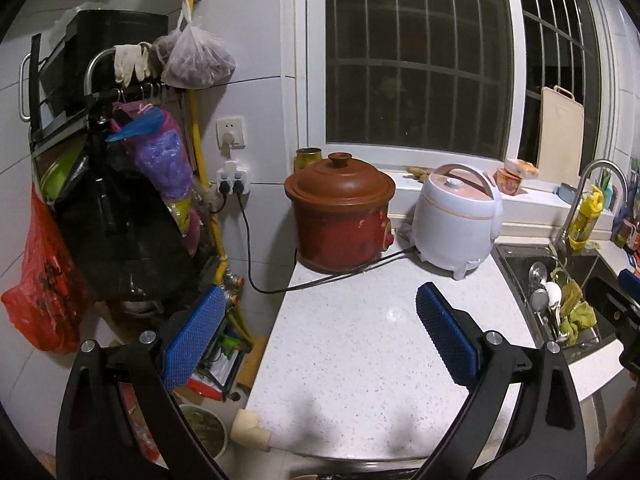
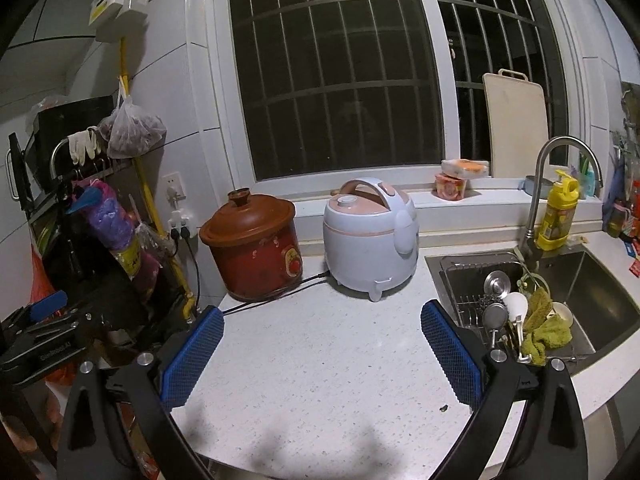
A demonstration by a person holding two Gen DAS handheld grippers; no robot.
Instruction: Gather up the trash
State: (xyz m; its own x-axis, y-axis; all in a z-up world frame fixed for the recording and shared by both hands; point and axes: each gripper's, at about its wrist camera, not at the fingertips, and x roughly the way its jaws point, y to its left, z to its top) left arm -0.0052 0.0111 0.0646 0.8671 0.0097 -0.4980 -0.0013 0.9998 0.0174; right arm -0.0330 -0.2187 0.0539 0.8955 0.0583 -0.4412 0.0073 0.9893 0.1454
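A small dark scrap (image 2: 443, 407) lies on the white speckled counter (image 2: 320, 360), just inboard of the right gripper's (image 2: 322, 350) right pad; too small to tell what it is. It can't be made out in the left wrist view. Right gripper hangs over the counter w/ jaws wide apart, nothing between them. Left gripper (image 1: 316, 336) is likewise spread wide and empty, over the counter's left edge.

Further back on the counter: a red-brown crock pot (image 2: 252, 248) w/ lid on, and beside it a pale rice cooker (image 2: 370, 236), lid shut, so contents of both are hidden. A black cord (image 1: 280, 286) runs from them to the wall sockets (image 1: 232, 180).

The sink (image 2: 600, 304) to the right holds a wire rack (image 2: 476, 304) w/ ladles, a white spoon and a yellow-green rag (image 2: 544, 332). A yellow bottle (image 2: 558, 212) stands next to the faucet (image 2: 540, 184). On the sill, a cup noodle tub (image 2: 450, 189) w/ a packet on top, and a cutting board (image 2: 516, 124) leaning on the window.

Left of the counter, a rack (image 1: 96, 80) carries hanging bags: red (image 1: 40, 280), black (image 1: 120, 232), purple (image 1: 160, 152); contents not visible. A clear bag (image 1: 196, 56) holds sth dark, unclear. Floor items below are cut off by the gripper.
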